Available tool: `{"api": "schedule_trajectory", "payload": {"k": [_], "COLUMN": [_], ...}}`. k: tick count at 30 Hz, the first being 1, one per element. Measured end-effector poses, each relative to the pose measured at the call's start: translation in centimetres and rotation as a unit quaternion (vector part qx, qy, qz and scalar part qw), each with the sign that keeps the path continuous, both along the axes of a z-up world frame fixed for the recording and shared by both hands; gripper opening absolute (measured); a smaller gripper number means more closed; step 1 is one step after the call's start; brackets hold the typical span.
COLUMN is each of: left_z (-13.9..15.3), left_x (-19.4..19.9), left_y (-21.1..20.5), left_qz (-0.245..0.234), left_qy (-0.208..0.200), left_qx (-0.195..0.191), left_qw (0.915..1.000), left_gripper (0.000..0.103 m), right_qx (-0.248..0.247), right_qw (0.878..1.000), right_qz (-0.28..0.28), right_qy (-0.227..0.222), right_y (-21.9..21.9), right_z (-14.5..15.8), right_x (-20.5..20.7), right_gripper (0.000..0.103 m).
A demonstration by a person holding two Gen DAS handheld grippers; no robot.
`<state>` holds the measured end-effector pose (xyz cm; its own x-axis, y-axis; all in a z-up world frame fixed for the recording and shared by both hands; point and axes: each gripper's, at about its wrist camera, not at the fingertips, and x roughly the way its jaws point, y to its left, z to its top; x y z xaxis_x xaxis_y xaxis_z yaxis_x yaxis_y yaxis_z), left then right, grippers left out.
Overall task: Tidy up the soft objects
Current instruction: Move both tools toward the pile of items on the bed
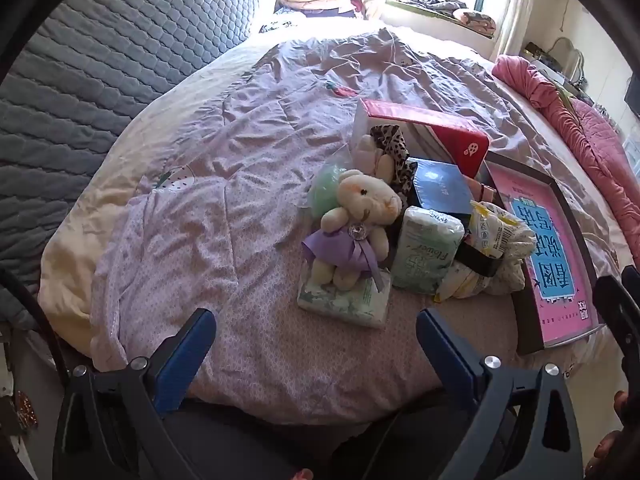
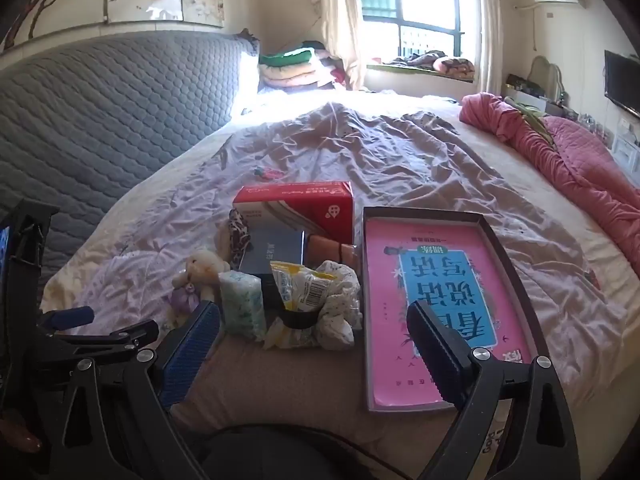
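Closest to me, my left gripper (image 1: pixel 316 344) hangs with its jaws spread wide and nothing between them, above the near edge of the bed (image 1: pixel 224 168). Just beyond it a cream teddy bear (image 1: pixel 356 224) in a purple dress sits on a tissue pack (image 1: pixel 344 300), beside a heap of packets. My right gripper (image 2: pixel 316 344) is equally wide and empty, near the shallow tray (image 2: pixel 516 256) holding a pink book (image 2: pixel 432 292).
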<state>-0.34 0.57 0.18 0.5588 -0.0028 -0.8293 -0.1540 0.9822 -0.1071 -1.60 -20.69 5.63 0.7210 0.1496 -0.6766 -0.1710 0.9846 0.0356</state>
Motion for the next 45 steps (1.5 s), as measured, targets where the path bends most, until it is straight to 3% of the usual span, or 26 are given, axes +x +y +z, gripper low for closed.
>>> {"api": "schedule_trajectory", "payload": {"k": [5,12,45], "left_z": [1.3,1.3,1.6], "left_x": [0.1,0.2,-0.3], "left_y": [-1.0,-2.0,-3.5], "left_qz": [-0.003,-0.011,-0.026], "left_qy": [0.018,0.02,0.016], "left_qx": [0.034,0.037,0.043], "left_qw": [0.9992,0.999,0.9986], "left_gripper": [0.101,0.101,0.101], "right_qx": [-0.013,0.005,0.0], "right_qw": [0.999,0.999,1.0], "right_qz": [0.007,0.002,-0.003], "right_qy": [0.038,0.04,0.03], "right_y": [0.6,-0.4,-0.7], "right_z": [-0.4,-1.0,-0.3], "right_x": [0.5,0.1,-0.8], "right_gripper": [0.095,0.095,0.095]}}
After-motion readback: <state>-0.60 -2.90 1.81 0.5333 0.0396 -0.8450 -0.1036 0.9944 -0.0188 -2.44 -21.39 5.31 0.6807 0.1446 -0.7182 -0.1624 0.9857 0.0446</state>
